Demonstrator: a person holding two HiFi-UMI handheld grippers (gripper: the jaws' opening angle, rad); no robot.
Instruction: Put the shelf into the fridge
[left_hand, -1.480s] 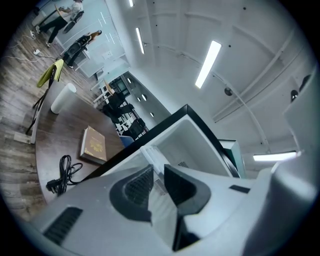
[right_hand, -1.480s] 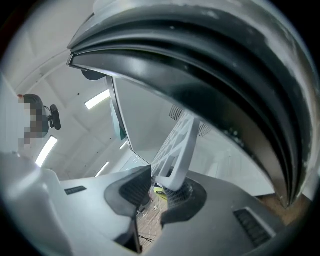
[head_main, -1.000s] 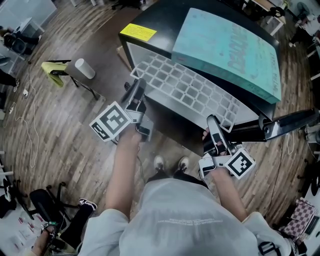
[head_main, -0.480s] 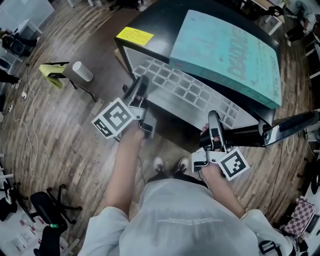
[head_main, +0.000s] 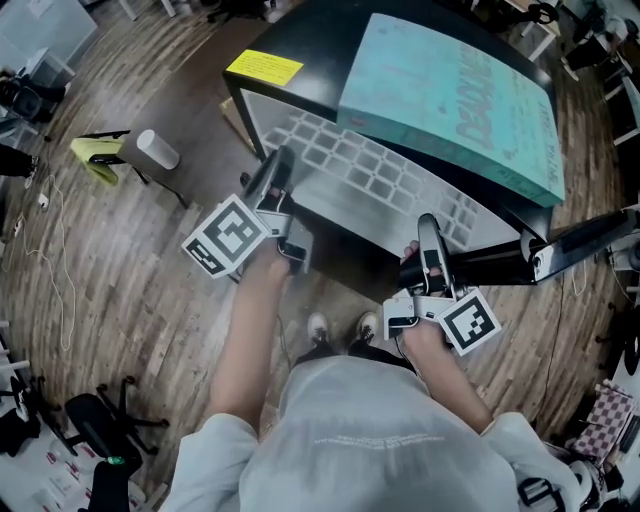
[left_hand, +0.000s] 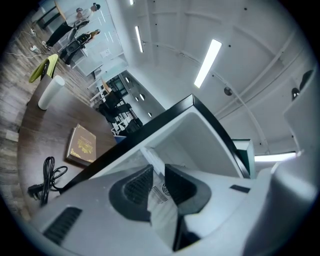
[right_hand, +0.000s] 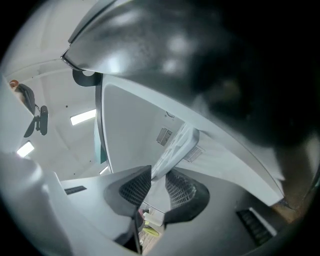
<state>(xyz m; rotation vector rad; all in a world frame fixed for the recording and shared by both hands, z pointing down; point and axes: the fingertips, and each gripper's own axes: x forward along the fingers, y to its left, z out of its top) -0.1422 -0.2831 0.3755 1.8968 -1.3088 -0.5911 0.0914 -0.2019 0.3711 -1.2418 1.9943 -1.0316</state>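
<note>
The white grid shelf (head_main: 370, 180) juts out of the open front of a black mini fridge (head_main: 300, 45), about level. My left gripper (head_main: 278, 168) is shut on the shelf's left edge, and my right gripper (head_main: 428, 228) is shut on its right front edge. In the left gripper view the thin white shelf edge (left_hand: 151, 159) runs between the dark pads of the left gripper (left_hand: 159, 176), with the fridge's white inner wall (left_hand: 200, 135) beyond. In the right gripper view the shelf rim (right_hand: 177, 147) is pinched in the right gripper (right_hand: 157, 186), inside the white cavity.
A teal box (head_main: 450, 90) lies on the fridge top beside a yellow label (head_main: 263, 67). The fridge door (head_main: 585, 238) stands open at the right. A white cylinder (head_main: 150, 150) and a yellow-green item (head_main: 95, 160) are on the left. A book (left_hand: 82, 145) and a cable (left_hand: 47, 177) lie on the wooden floor.
Both grippers keep their hold on the shelf. The right gripper has edged up toward the fridge, and the shelf sits slightly deeper in the opening.
</note>
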